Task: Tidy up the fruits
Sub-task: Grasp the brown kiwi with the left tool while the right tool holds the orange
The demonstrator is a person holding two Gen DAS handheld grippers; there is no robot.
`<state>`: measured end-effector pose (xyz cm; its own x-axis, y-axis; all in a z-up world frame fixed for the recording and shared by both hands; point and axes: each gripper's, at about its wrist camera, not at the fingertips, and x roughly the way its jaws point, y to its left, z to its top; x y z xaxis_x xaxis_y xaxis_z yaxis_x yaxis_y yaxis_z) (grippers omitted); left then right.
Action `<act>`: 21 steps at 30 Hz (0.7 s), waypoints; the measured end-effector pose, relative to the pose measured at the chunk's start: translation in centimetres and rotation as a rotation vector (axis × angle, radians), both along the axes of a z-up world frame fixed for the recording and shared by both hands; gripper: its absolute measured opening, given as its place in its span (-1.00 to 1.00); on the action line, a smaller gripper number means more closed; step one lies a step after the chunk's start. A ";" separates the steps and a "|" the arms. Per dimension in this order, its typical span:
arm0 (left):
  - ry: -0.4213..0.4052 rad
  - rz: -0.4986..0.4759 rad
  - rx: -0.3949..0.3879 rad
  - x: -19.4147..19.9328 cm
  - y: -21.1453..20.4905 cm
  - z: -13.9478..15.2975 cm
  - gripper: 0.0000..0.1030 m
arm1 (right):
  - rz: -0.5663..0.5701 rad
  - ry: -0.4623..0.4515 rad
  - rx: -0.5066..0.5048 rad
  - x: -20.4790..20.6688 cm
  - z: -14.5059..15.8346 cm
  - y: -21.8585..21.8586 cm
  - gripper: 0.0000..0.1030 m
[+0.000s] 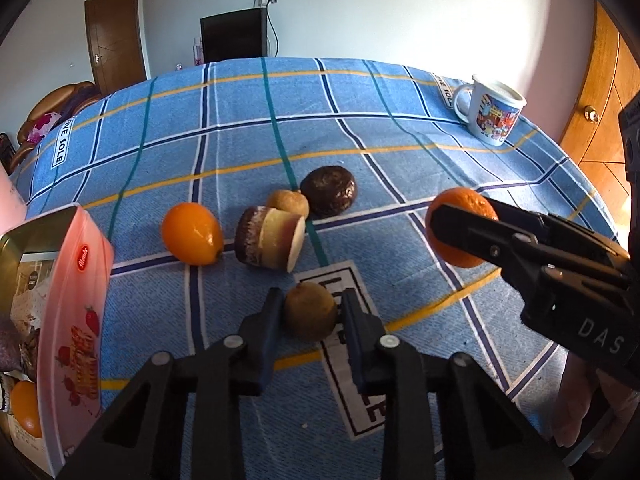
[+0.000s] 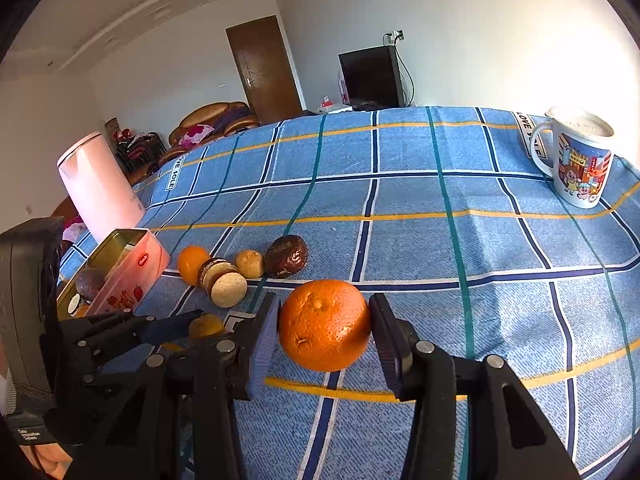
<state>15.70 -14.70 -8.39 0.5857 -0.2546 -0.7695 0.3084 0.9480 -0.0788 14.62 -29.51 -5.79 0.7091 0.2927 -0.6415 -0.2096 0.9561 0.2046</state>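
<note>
My left gripper (image 1: 311,310) is shut on a small brown-green fruit (image 1: 310,312), low over the blue checked cloth. My right gripper (image 2: 324,328) is shut on a large orange (image 2: 325,325), held above the cloth; it shows at the right of the left wrist view (image 1: 460,232). On the cloth lie a small smooth orange fruit (image 1: 192,234), a cut brown-and-cream piece (image 1: 270,238), a small tan fruit (image 1: 288,202) and a dark brown fruit (image 1: 329,191). A pink tin (image 1: 60,320) at the left holds several fruits.
A cartoon mug (image 2: 578,160) stands at the far right of the table. A pale pink cylinder (image 2: 98,188) stands behind the tin at the left edge. A door, a dark monitor and a sofa lie beyond the table.
</note>
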 end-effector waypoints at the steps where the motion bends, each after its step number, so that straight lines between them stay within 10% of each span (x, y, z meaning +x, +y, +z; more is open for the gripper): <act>1: 0.001 -0.004 -0.005 -0.1 0.0 0.0 -0.46 | 0.002 -0.002 0.003 0.0 0.0 0.0 -0.07; 21: -0.223 0.046 0.009 -2.9 0.6 2.7 -0.46 | 0.037 -0.123 0.018 -1.9 1.4 0.3 -0.07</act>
